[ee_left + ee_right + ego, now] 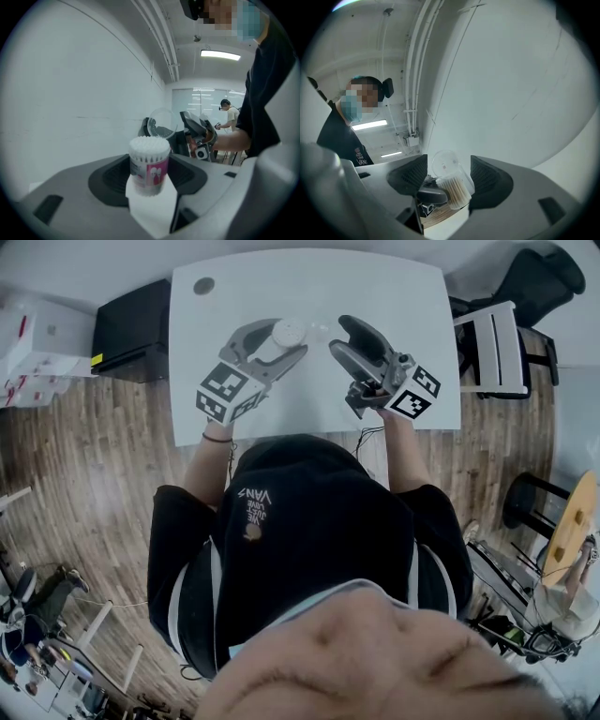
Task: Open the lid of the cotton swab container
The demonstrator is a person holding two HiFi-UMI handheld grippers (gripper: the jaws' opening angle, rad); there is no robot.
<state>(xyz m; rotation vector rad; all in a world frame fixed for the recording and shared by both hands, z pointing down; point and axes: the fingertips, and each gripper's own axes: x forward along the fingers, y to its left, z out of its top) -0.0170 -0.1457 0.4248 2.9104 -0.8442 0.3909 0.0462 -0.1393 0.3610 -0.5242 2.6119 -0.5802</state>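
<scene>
white table (pixel 309 287); left gripper (pixel 291 337) opposite right gripper (pixel 337 334)

below the jaws we see a white table (pixel 309 282) on wood floor (pixel 94 456); a black cabinet (pixel 131 329) left, white wall (pixel 70 93) beyond.

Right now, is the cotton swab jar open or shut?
Open. The jar shows bare swab tips on top, and the clear lid is off it.

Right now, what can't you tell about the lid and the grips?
Right gripper view: whether the right gripper's jaws press the lid; gaps seem to flank it.
Left gripper view: swabs hide the lid's lower edge, so detached or hinged is unclear.
Head view: lid too faint.
</scene>
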